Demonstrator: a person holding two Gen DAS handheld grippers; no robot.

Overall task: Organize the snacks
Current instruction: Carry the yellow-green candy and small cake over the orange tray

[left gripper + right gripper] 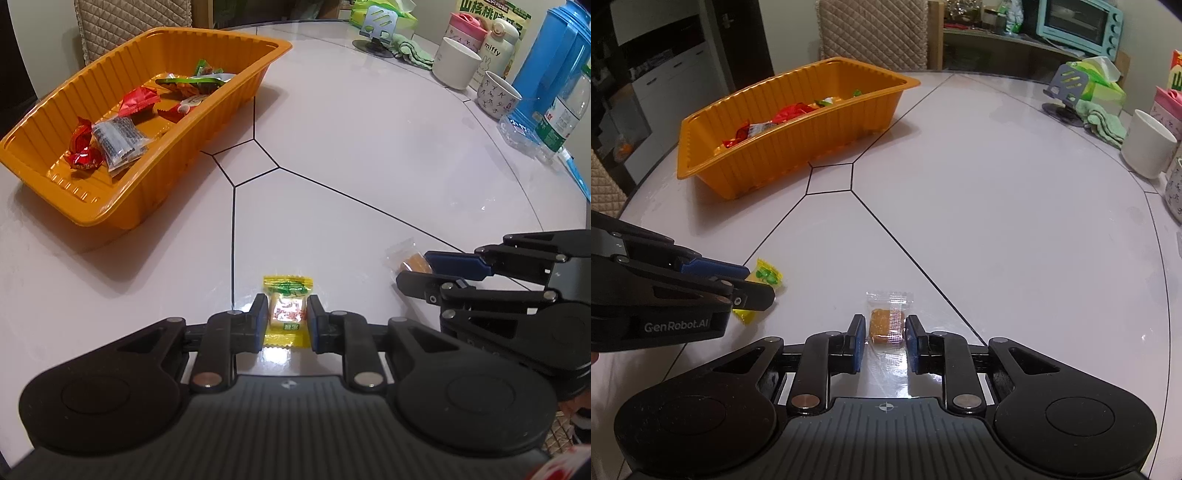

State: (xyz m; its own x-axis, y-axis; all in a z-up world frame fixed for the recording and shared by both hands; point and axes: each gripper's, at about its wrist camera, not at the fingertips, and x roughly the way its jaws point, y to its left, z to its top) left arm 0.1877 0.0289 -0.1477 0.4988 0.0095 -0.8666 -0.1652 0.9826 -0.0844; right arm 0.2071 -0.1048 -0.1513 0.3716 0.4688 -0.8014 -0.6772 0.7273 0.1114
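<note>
1. My left gripper (287, 322) has its blue-padded fingers (261, 314) on either side of a yellow candy (287, 308) lying on the table (369, 155); the pads sit right at the wrapper's sides, but I cannot tell whether they are pressing it or only bracketing it.
2. My right gripper (885, 338) frames a brown candy (882, 325) in a clear wrapper in the same way. There is a thin gap on the right side of the sweet, so these fingers (858, 338) look not quite clenched; I cannot tell for sure.
3. Both candies lie near my edge of the table, close together, the yellow one to the left of the brown one, with a black seam line running between them.
4. The orange tray (229, 107) stands toward the far left of the table, well apart from both grippers. It holds several wrapped snacks: red foil ones (84, 149), a clear packet with dark contents (118, 142) and green-wrapped ones (195, 79) at its far end.
5. The table is pale, glossy and round-edged, with thin black lines that meet at a small four-sided panel just beside the tray.
6. Along the far right edge stand a white mug (456, 68), a patterned cup (496, 95), a blue flask (554, 62), a water bottle (565, 114), a green cloth (1102, 123) and a tissue pack (1102, 79).
7. Behind the table I see a quilted chair back (873, 31) and a teal toaster oven (1080, 24) on a shelf.
</note>
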